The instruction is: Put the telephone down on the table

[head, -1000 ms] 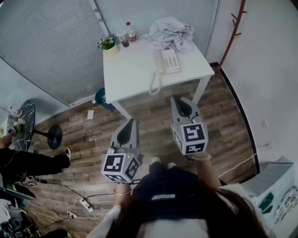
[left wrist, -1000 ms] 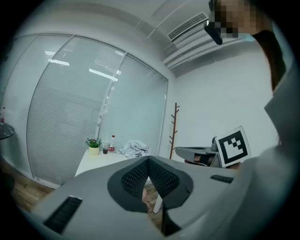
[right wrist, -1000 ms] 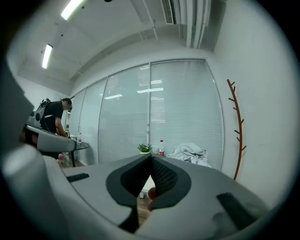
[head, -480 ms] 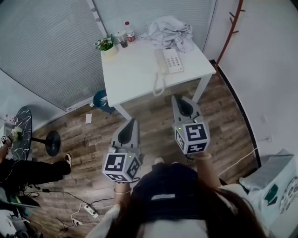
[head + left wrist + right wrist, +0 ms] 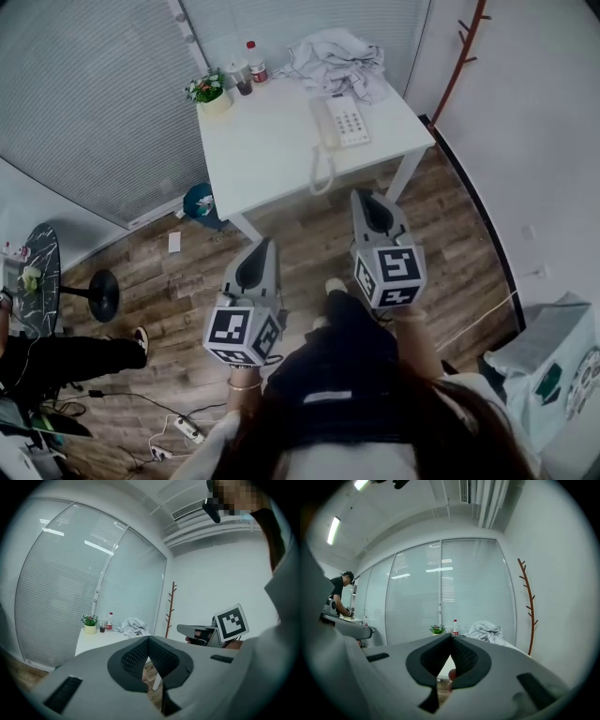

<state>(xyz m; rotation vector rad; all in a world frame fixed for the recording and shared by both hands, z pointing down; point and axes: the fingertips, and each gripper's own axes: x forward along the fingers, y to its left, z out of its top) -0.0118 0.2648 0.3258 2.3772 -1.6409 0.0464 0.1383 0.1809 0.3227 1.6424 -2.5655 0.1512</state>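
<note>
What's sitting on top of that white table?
A telephone with its coiled cord, a crumpled cloth, a potted plant, a bottle and a cup. Anything under the cloth is hidden.

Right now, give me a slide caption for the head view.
Left gripper and right gripper, both shut and empty, held above the floor short of the white table where the telephone sits.

Your head view looks dim and grey; the white square surface [image 5: 272,141] is its brightest spot. Both gripper views sit in a round black ring, and lines bend near the edges. A long ceiling lamp [image 5: 333,530] glows and shines back off the glass wall with blinds [image 5: 440,588]. Up close, the grey left gripper [image 5: 149,640] and grey right gripper [image 5: 451,637] look soft.
</note>
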